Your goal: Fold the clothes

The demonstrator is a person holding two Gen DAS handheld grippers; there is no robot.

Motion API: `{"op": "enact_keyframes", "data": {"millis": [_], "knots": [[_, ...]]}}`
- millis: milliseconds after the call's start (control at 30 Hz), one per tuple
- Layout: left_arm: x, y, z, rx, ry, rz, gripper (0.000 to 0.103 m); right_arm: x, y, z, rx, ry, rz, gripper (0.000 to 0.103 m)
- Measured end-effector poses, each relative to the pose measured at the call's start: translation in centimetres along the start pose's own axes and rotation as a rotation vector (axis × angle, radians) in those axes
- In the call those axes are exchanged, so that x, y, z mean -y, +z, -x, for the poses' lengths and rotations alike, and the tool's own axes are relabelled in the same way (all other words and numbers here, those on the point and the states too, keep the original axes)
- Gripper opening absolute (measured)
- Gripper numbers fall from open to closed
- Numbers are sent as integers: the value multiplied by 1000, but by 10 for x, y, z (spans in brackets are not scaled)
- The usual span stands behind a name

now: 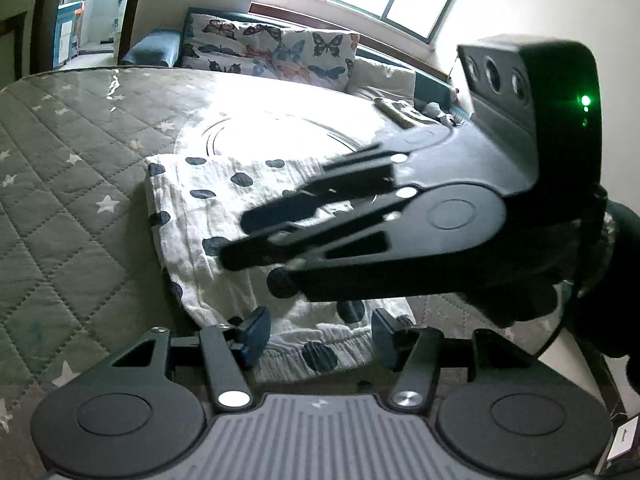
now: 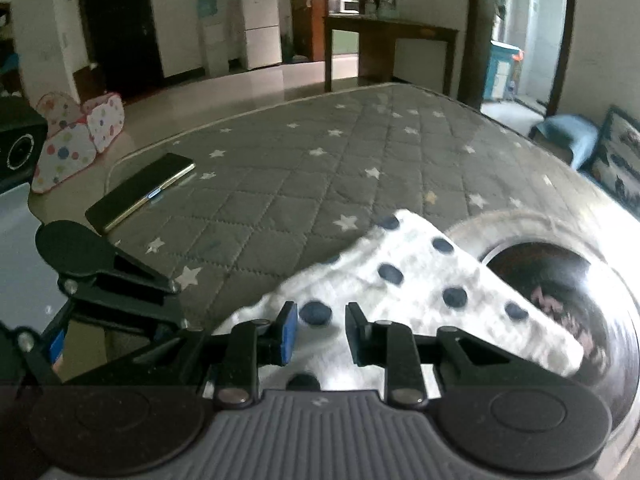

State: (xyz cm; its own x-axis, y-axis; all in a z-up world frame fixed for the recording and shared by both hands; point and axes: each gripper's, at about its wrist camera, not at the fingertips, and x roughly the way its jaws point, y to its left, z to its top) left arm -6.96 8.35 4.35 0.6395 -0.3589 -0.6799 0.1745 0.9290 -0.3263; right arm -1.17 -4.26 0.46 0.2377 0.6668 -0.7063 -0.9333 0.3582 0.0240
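Observation:
A folded white cloth with dark blue spots lies on the grey star-quilted table cover. My left gripper is open, its blue-padded fingers just above the cloth's near edge. My right gripper reaches in from the right over the cloth in the left wrist view. In the right wrist view the right gripper is open over the spotted cloth, with nothing between its jaws. The left gripper's fingers show at the left edge there.
A dark phone lies on the cover at the far left. A round glass turntable sits partly under the cloth. A sofa with butterfly cushions stands beyond the table. A spotted play tent stands on the floor.

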Motion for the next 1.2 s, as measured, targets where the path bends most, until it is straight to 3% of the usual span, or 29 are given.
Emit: {"op": "enact_keyframes", "data": {"millis": [567,867,967,1200], "knots": [[2,-1,1,2,15,-11,66,17,-61,53,-4,-103,-119,26],[6,-2,2,4,37,-10,68,14,-66,55,6,-102,-129,28],[5,-1,10,18,46,8,69,18,-64,61,32,-103,-147,35],[7,-1,32,49,68,25,70,39,-52,66,85,-176,-165,39]]}}
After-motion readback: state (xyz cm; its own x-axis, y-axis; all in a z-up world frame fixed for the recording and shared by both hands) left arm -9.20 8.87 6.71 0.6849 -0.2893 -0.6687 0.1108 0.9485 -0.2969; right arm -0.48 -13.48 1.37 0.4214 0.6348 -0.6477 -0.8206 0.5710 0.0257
